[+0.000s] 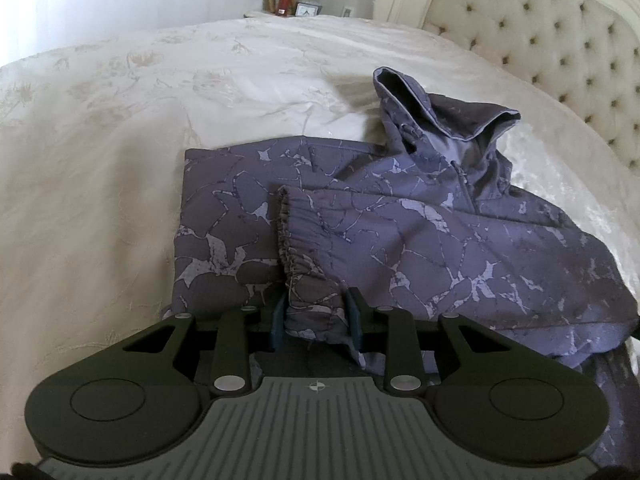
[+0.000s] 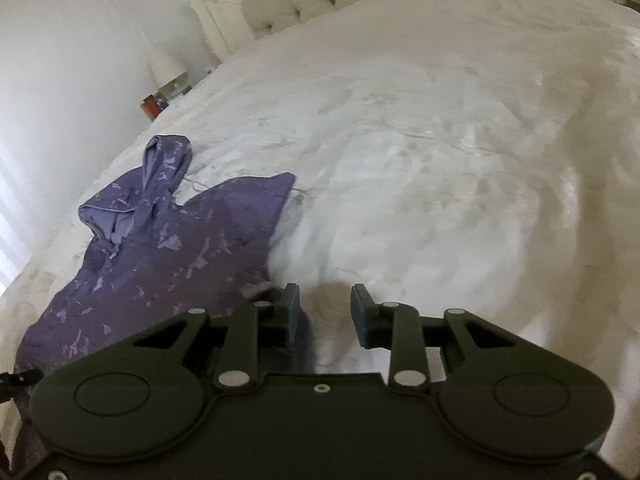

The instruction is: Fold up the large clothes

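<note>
Bedspread: a cream quilt covers the bed and serves as the folding surface; bare to the left of the garment.
Jacket: a purple hooded jacket with a pale crackle print lies flat on the bedspread, body toward the near edge, well short of the tufted headboard.
Sleeve cuff: the elastic cuff lies across the jacket's front, probably brought there to narrow the garment.
Left gripper: clenched on a bunch of the sleeve fabric just behind the cuff, both pads pressing it, seemingly to set the sleeve in place.
Hood: stands crumpled and open at the far end, not yet flattened.
Right gripper: released, jaws apart with only bedspread between them; it hangs just beside the jacket's right edge, likely placed to take that side next.
</note>
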A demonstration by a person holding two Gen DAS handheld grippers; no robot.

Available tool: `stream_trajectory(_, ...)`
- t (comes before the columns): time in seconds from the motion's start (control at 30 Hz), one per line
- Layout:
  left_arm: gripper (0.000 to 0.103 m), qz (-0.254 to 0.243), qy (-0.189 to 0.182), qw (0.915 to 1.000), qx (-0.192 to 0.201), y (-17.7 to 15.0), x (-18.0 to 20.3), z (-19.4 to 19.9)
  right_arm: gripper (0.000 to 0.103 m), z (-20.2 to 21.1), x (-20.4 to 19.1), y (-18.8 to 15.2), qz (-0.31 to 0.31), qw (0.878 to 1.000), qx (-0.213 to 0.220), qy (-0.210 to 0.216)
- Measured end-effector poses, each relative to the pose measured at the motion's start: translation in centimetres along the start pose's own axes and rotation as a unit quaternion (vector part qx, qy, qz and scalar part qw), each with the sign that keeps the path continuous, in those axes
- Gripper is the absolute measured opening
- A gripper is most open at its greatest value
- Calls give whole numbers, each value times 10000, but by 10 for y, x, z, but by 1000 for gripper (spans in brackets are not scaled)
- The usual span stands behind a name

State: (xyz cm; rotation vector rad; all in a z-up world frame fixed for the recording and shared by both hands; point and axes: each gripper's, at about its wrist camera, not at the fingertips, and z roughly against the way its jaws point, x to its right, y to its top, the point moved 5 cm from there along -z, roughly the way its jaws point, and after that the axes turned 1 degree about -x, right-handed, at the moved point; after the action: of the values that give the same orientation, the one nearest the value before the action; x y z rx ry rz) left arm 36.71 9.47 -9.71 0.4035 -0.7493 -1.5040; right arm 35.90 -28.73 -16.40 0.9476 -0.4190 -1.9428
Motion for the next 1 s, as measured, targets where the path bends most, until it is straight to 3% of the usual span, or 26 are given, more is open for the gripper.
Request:
stream_trajectory(0.13, 31, 4, -28, 10000, 2, 0, 0, 1, 42, 5, 1, 4, -275, 9995, 139, 60)
stream_trajectory(0.2, 31, 13, -51, 10000, 10, -1, -1, 1, 50, 13, 2, 3, -367, 9989, 281, 115)
stream_trajectory(0.4, 31, 39, -93, 9999, 12, -1, -2, 0, 50, 9, -14, -3, 18, 9993, 215, 296)
stream_trajectory(0.57, 32, 15, -118, 9999, 4, -2, -2, -1, 50, -34, -26, -3, 445, 9984, -349, -98)
stream_trajectory(0.7, 32, 25, -141, 9999, 22, -4, -1, -2, 57, -58, -31, -2, 877, 9940, -567, -332)
stream_trajectory(1.0, 41, -352, -166, 9992, 35, -11, 5, 0, 68, -33, -24, -20, 1545, 9826, -1005, -241)
